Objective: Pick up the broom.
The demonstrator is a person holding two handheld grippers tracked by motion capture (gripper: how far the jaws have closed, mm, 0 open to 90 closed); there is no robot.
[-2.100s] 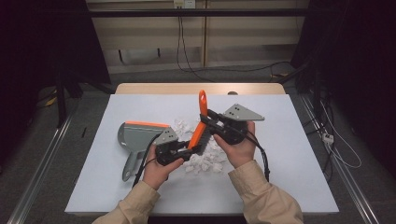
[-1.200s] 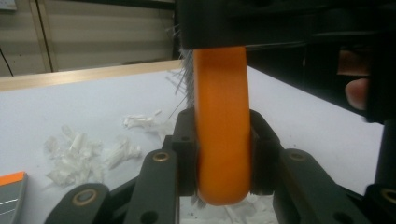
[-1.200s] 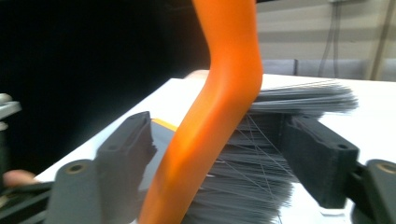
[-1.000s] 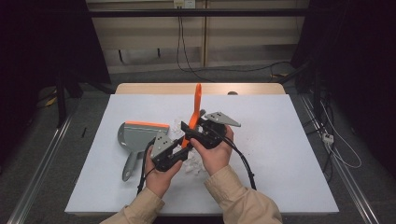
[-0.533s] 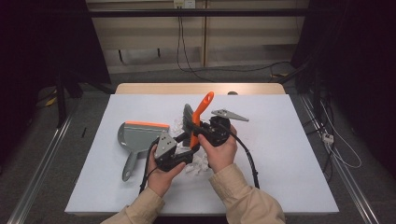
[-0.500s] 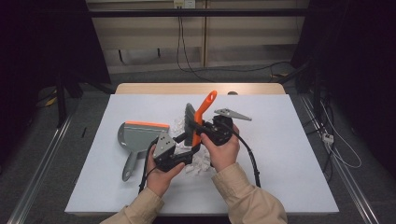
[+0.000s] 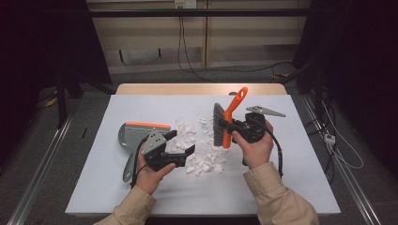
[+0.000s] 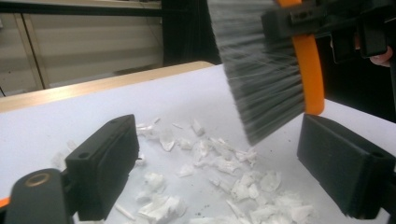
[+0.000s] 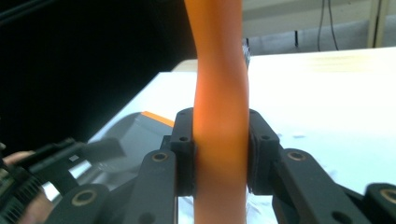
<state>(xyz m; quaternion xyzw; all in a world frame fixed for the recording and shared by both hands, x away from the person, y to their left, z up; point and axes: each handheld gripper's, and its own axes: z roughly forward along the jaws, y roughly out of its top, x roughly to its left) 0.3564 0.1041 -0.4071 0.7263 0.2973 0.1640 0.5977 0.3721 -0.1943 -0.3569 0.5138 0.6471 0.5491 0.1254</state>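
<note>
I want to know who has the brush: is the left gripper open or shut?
Open. The left gripper has just been opening; its fingers stand apart over the white scraps, nothing between them.

Left gripper (image 7: 184, 151) lets go of the brush (image 7: 224, 123), its jaws just opening; right gripper (image 7: 233, 129) carries it toward the table's right edge.

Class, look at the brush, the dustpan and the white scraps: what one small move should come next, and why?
Probably the left gripper, jaws just opened and empty, reaches for the dustpan beside it. The right gripper already clamps the brush by its orange handle above the white scraps, which lie unswept.
</note>
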